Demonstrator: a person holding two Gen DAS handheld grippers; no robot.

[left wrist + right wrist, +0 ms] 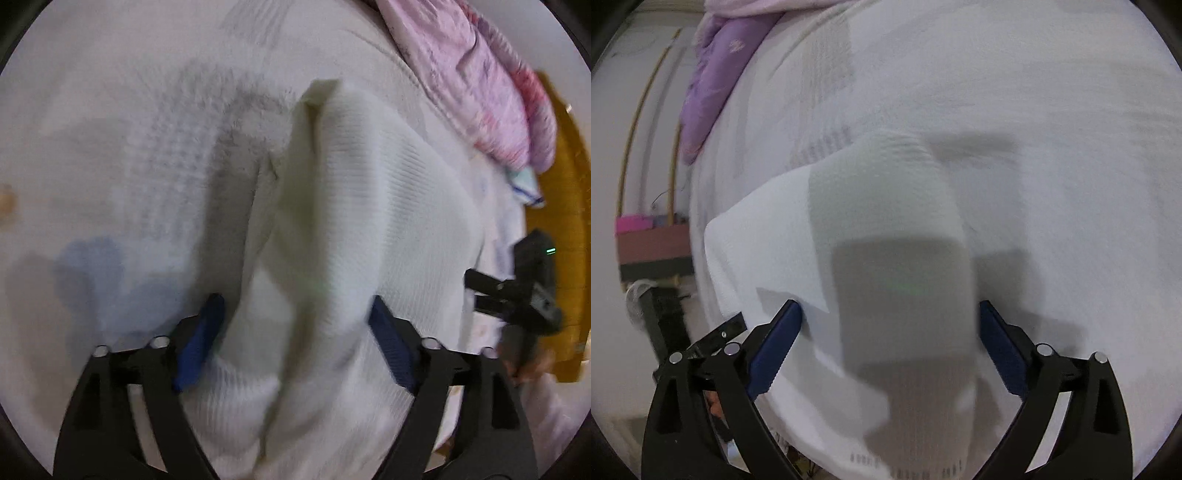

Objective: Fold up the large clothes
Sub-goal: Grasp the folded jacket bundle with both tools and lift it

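Note:
A white ribbed knit garment (pixel 351 229) lies bunched on a white bedspread (pixel 110 110). In the left wrist view my left gripper (pixel 295 317) is open, its blue pads (pixel 201 339) standing wide on either side of a raised fold of the garment. In the right wrist view the garment (pixel 879 229) lies folded in a strip, and my right gripper (pixel 890 328) is open with its blue pads (pixel 775 350) wide apart around that strip. The right gripper also shows in the left wrist view (pixel 517 295) at the right edge.
A pink and purple quilt (pixel 480 81) is piled at the far side of the bed; it also shows in the right wrist view (pixel 716 81). A yellow wooden surface (pixel 565 229) lies beyond the bed edge. A brown box (pixel 653 251) stands beside the bed.

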